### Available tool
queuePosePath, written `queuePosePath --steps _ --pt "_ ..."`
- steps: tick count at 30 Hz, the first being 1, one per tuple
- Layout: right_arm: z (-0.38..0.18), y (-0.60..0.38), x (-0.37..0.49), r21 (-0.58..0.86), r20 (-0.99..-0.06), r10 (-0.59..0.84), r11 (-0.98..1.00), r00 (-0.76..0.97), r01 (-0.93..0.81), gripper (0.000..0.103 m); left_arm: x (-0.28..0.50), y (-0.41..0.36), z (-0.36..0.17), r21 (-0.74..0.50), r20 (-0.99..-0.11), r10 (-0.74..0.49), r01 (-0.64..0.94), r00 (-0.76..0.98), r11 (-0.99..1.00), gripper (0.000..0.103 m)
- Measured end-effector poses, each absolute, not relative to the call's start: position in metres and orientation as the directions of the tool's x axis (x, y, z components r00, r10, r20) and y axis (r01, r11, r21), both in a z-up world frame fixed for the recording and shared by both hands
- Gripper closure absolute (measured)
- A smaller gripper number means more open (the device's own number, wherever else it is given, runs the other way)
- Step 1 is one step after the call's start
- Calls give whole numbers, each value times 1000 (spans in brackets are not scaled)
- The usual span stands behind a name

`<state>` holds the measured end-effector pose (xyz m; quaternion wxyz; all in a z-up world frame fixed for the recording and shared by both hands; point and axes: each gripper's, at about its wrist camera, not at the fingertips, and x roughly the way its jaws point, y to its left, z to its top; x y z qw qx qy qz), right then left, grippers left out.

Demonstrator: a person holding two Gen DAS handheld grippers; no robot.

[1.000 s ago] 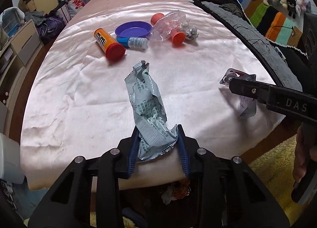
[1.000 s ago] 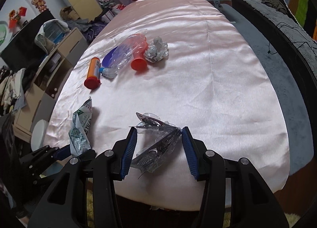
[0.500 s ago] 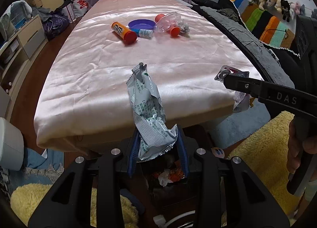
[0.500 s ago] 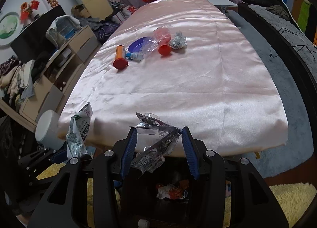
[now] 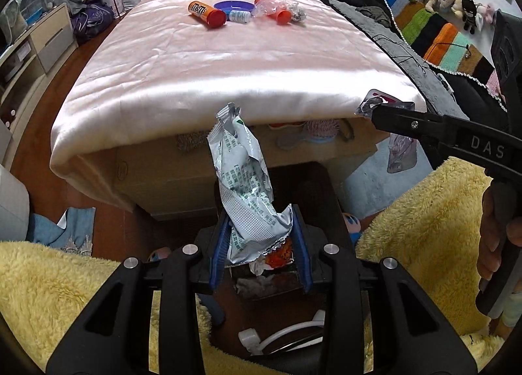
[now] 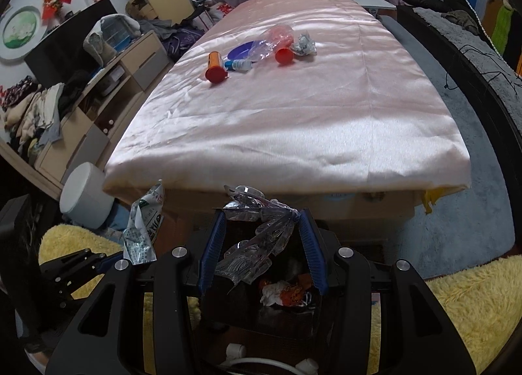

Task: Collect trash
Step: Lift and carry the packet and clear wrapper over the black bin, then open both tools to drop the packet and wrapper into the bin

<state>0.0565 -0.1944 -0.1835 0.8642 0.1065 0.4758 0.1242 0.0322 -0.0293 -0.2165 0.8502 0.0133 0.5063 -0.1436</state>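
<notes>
Past the table edge, both wrappers hang above the bin.

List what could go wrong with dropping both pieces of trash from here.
1. The silver wrapper stands tall out of the left claw; on release it may tip past the black bin onto the yellow rug.
2. The crumpled clear plastic in the right claw is light and springy; it may cling to a pad or drift past the rim.

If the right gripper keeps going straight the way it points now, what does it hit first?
Most likely the dark trash bin just beyond the right gripper, whose crumpled trash shows past the clear plastic wrapper it holds. Depth is unclear; the near rim could come first.
</notes>
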Motion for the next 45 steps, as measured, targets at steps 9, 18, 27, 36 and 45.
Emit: queuePosePath --steps 9,18,27,36,45 --pt "-213 -187 53 295 -833 312 949 458 -110 55 25 -36 -246 -145 -893 -243 270 378 952 69" --pt "-235 -184 50 289 -862 300 953 409 -91 55 30 -44 -264 -199 -906 -285 280 312 939 69" --pt "-243 -174 51 241 -893 269 963 362 -120 55 34 -46 -274 -200 -914 -282 278 292 939 68" --pt "-242 -179 53 276 -884 288 957 368 -85 40 34 -44 -274 -179 -920 -258 267 296 947 54" --pt "-233 -193 55 297 -870 288 954 401 -40 34 36 -41 -267 -147 -916 -231 260 327 954 28"
